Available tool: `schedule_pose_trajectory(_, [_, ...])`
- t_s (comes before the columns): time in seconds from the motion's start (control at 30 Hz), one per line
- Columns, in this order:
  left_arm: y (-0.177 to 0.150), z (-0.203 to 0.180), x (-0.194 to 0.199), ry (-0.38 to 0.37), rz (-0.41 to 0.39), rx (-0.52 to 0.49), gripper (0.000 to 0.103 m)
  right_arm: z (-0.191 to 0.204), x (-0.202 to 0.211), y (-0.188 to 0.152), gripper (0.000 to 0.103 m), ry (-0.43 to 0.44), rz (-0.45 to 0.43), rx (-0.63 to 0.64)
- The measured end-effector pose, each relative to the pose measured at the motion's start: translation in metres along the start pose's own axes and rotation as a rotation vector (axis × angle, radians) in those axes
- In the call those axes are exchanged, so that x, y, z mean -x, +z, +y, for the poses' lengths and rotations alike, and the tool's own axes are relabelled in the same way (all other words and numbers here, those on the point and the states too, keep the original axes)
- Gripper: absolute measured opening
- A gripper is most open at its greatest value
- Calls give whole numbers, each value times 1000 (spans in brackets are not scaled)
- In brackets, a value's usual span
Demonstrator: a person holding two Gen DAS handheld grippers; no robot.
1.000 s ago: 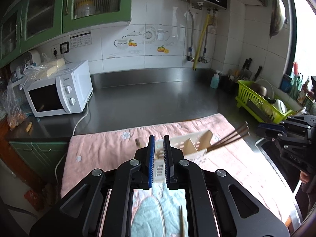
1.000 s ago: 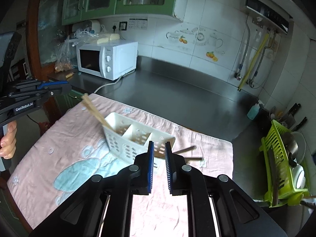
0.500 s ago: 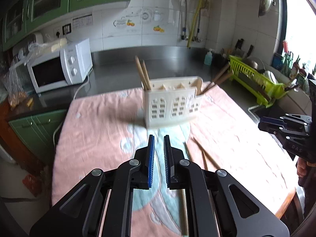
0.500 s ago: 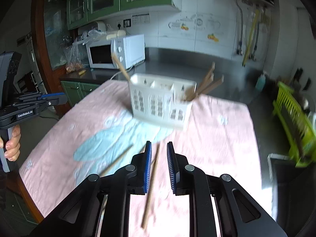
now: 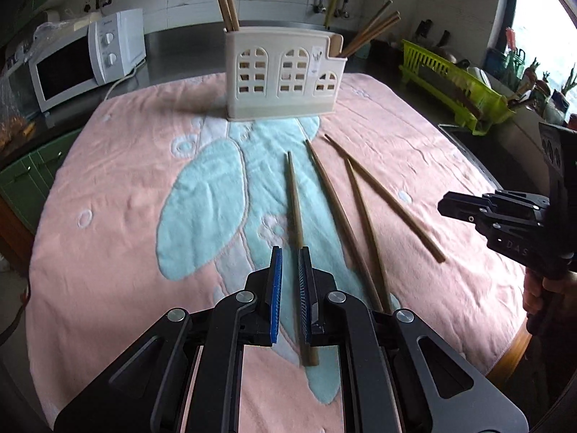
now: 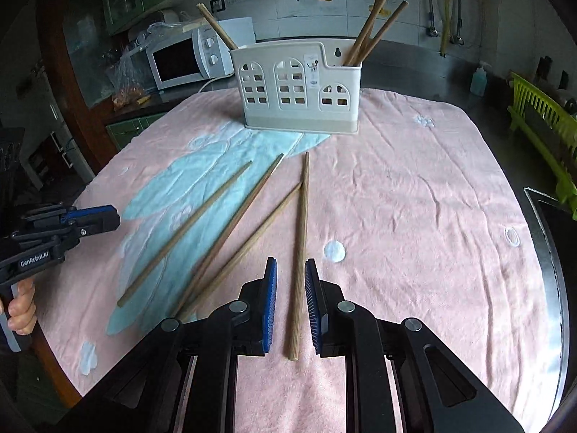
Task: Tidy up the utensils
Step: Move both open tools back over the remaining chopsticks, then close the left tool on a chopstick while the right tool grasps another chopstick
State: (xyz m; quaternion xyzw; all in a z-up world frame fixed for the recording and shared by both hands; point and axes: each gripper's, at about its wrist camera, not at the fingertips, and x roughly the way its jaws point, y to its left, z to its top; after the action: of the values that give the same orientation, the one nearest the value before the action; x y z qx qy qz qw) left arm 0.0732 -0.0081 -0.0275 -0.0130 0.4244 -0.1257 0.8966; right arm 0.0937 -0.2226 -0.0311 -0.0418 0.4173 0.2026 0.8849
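— Far left?
— White microwave [image 5: 83, 61] on the steel counter, beyond the pink towel [image 5: 108, 198] with its pale blue pattern.

— Then the utensils?
— Four loose chopsticks on the towel, all plain brown wood, thin, round and tapering toward the far end. Leftmost chopstick [image 5: 294, 209] running near to far, almost straight. Second chopstick [image 5: 335, 209] and third chopstick [image 5: 364, 223] leaning far-left, close together at the near ends. Fourth chopstick [image 5: 386, 198] slanting most, near end out to the right.

— Holder?
— Cream chopstick holder [image 5: 285, 72] upright at the towel's far edge, arched cut-outs in front. Two sticks [image 5: 225, 0] upright in its left compartment, three more [image 5: 371, 25] leaning right out of the right one.

— Grippers?
— Left gripper [image 5: 288, 252] over the near end of the leftmost chopstick, blue pads nearly pressed together, pinching nothing. Right gripper [image 6: 290, 263] narrowly spread, fourth chopstick showing in the gap, lying on the towel, not squeezed.

— Far right?
— Green dish rack [image 5: 450, 75] on the counter.
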Motion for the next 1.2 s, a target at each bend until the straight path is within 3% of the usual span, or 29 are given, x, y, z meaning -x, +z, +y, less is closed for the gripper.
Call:
schedule_pose_trajectory(0.17, [-14,-10,-19,-30,46,-13,10,2,-16,-6,16,-7,28,3])
schedule_pose_trajectory(0.47, [-18,-7,-43,-21,98,4,10,-2,-33,-3,16,9,45,-24])
schedule_pose_trajectory(0.53, [-17,-7,-46,-25,107,9,15,-2,-37,-1,16,5,46,-24])
schedule_pose_trajectory(0.6, [-16,-8,-47,-13,101,8,32,-3,-40,1,16,10,47,-33])
schedule_pose_trajectory(1.1, [-15,-11,-53,-22,91,-13,30,-8,-53,-3,16,4,69,-34])
schedule_pose_trajectory(1.2, [-16,-12,-53,-5,87,-26,26,-7,-54,-2,15,-9,68,-20])
